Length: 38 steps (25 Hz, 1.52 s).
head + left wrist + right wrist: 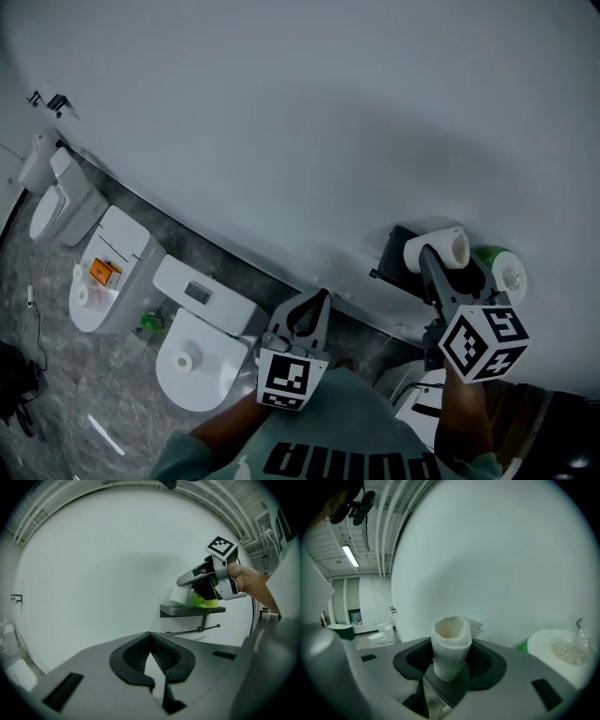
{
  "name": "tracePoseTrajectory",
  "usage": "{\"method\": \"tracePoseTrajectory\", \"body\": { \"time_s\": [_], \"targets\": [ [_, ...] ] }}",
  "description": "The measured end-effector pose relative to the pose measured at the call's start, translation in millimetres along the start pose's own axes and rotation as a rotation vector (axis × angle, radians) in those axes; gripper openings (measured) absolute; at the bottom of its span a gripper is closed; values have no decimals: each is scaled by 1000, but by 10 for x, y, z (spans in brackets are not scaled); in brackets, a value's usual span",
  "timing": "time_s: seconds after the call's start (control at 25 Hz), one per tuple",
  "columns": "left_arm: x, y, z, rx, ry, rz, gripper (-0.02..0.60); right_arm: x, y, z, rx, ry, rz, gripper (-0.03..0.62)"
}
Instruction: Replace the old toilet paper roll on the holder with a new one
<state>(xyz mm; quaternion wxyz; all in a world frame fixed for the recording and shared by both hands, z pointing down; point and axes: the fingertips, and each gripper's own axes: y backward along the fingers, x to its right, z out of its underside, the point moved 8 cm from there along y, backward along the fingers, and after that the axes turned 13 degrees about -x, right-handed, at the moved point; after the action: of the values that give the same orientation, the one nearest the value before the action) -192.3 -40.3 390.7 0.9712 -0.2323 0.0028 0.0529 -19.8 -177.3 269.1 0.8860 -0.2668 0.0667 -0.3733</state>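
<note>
Grip check, right gripper (431, 255): jaws about half apart and pinched on the old roll (450, 645), a thin remnant of paper on its cardboard core, standing upright between them. Left gripper (150, 637): jaws together at the tips, nothing in them, hanging on the left, well apart from the work.

Outward now. The old roll is off the holder and sits in my grip just above the holder's shelf (187, 611), close to the white wall (281, 122). The bar (194, 631) under the shelf looks bare. New roll (555, 648), wrapped in clear film with green on it, waits on the shelf just to the right.

I read this as removal done, disposal pending. Next I need somewhere to drop this remnant, then a free gripper on the new roll. My guess is the film has to come off before it slides onto the bar.
</note>
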Motion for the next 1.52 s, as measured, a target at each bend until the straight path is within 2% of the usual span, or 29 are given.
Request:
{"method": "tracePoseTrajectory", "body": {
  "time_s": [0.28,0.8,0.88,1.08,1.52],
  "targets": [
    [-12,-4,25,-8,5,-5,5,-26,-107,27,-53,41,25,209],
    [-9,102,23,-11,4,-6,5,-70,-196,33,-70,64,23,212],
    [0,109,36,-10,0,10,5,-81,-195,49,-67,67,27,232],
    [1,134,51,-12,-9,16,5,-83,-95,28,-35,58,44,276],
    [201,44,22,-7,-70,95,5,-120,485,105,130,32,106,276]
  ]
}}
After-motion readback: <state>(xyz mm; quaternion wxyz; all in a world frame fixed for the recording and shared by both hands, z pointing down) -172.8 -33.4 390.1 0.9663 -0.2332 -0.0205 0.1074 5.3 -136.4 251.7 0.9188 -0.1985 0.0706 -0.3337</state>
